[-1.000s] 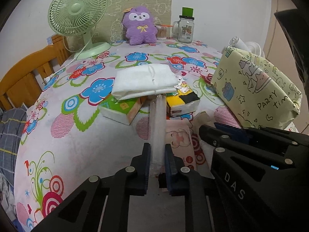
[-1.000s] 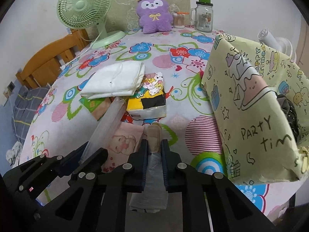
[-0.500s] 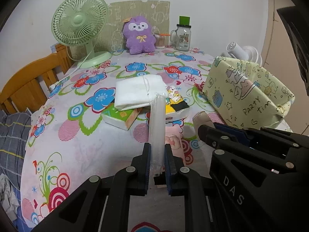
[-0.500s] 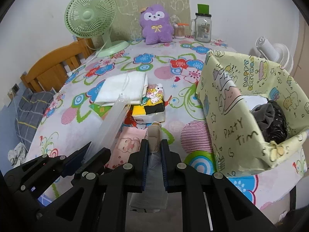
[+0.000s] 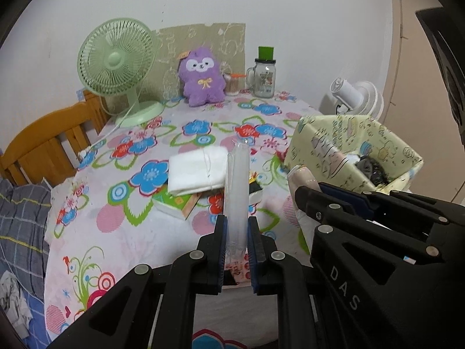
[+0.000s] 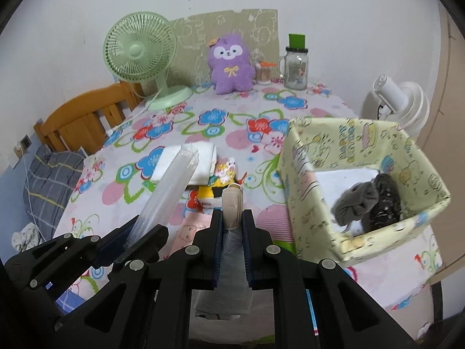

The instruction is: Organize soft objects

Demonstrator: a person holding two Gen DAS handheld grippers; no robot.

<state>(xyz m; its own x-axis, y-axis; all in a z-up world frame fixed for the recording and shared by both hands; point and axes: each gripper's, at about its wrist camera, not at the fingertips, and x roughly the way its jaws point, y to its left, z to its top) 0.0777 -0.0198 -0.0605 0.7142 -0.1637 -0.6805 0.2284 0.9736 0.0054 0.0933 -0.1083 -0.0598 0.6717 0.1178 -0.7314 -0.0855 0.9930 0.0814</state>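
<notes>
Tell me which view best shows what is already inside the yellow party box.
The right wrist view: it looks down into the yellow party box, showing a grey cloth beside a dark bundle on its white bottom. The left wrist view catches only a sliver of them over the near wall, partly blocked by the right gripper.

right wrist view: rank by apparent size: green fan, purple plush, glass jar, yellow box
1. yellow box, though it is nearest the camera
2. green fan
3. purple plush
4. glass jar
Fan, plush and jar stand at about the same depth.
</notes>
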